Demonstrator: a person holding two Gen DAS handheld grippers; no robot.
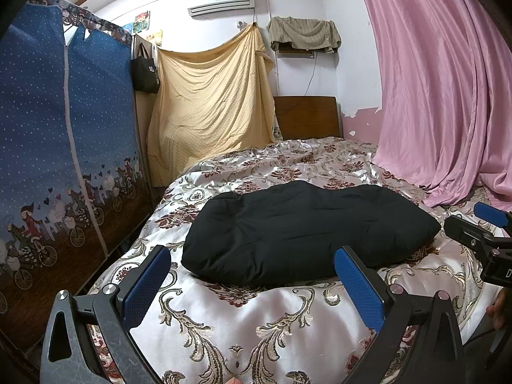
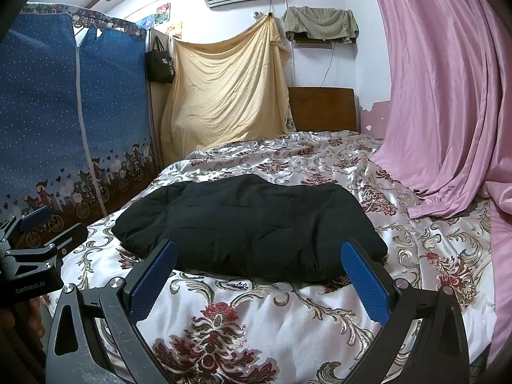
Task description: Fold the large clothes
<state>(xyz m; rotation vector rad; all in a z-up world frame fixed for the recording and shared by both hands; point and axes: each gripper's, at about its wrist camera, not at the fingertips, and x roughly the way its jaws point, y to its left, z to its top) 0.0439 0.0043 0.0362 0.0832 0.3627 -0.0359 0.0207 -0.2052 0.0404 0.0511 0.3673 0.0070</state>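
Black garment (image 1: 307, 230) bundle — long axis crosswise.

Ahead of the left gripper (image 1: 252, 283), fingers spread wide, lies the black garment (image 1: 307, 230): matt, padded cloth with soft quilted seams, no sheen at all. Beneath the fingers, the bedspread (image 1: 224, 313) is glossy satin, catching light, with raised brocade scrolls. The finger pads (image 1: 145, 288) are blue, finely dimpled, rubbery-looking; the frames are matt black, scuffed, with shiny metal bolt heads. The right gripper (image 2: 259, 283), equally wide, has the same textured blue pads (image 2: 364, 283). Off to the right, the pink curtain (image 2: 448, 96) is smooth, silky. Far ahead, the headboard (image 2: 323, 108) is polished brown wood.
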